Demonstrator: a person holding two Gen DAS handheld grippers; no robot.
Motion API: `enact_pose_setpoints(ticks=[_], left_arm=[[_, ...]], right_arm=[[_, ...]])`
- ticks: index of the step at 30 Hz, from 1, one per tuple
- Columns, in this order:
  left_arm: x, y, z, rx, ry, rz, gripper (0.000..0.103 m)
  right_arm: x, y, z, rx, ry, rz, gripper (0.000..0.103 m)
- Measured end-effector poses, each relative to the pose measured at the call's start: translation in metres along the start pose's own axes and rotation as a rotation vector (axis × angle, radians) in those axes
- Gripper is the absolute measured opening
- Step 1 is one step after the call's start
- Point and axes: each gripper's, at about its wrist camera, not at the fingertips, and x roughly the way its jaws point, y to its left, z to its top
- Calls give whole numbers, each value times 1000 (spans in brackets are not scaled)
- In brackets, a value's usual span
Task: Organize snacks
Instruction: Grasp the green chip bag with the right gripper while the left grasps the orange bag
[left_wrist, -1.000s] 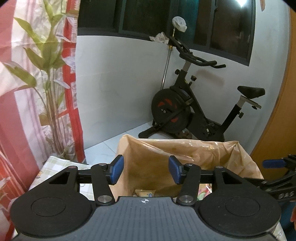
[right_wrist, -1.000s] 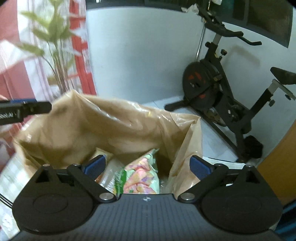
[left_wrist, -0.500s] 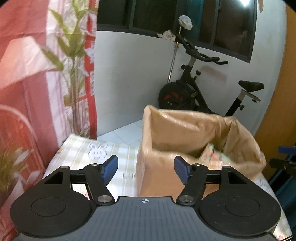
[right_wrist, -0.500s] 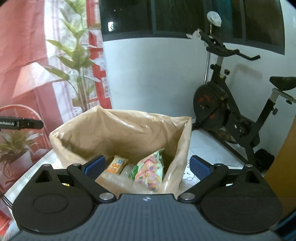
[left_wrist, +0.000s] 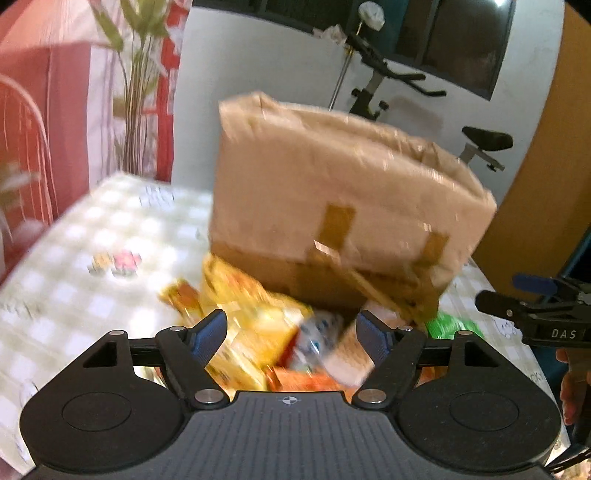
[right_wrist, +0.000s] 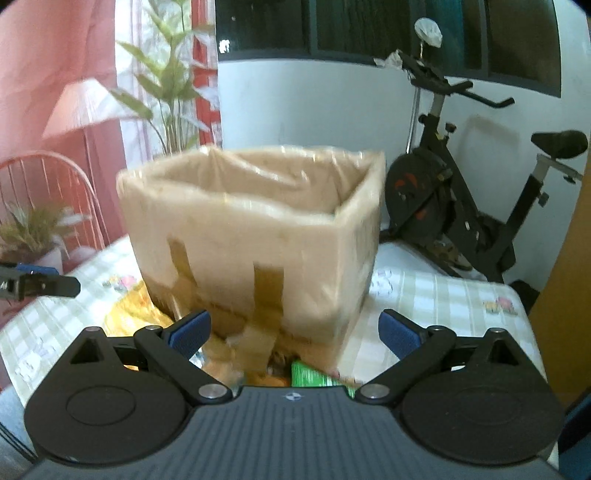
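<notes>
left gripper (left_wrist: 291, 334) jaws opening over blurred snack packets (left_wrist: 258, 325), touching none; right gripper (right_wrist: 293, 334) fingers standing apart, empty. packets lying beside lined box (right_wrist: 255, 236) on checked table (right_wrist: 443, 295). risk: slippery wrappers sliding away, gripper nudging box.

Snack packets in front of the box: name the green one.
The green packet lies at the box's right corner, toward the right gripper. The others, under the left gripper, are yellow and orange.

Obstacles: tall lined cardboard box (right_wrist: 255, 236) mid-table; snack packets (left_wrist: 255, 332) heaped against its near base. Free room: bare checked tablecloth (left_wrist: 74, 236) left of box, and right of it in the right wrist view.
</notes>
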Motion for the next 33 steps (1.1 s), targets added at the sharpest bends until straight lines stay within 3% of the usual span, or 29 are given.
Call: enact_pose_setpoints(ticks=[6,11,23,33], left_arm=[[22,-15,-29,23,112,-16,85],[37,-24,-45,85,191,-3,87],[55,-36,-62,137,232,24,92],[80,-33,-73,94,299,1,95]], right_arm=[[5,1,-20,-61,21,-32,99],[6,-8,-29,-31,33,-40,99],[26,-29,-58,-20,113,-54,99],[59,-42,-76,84,211,-32,100]])
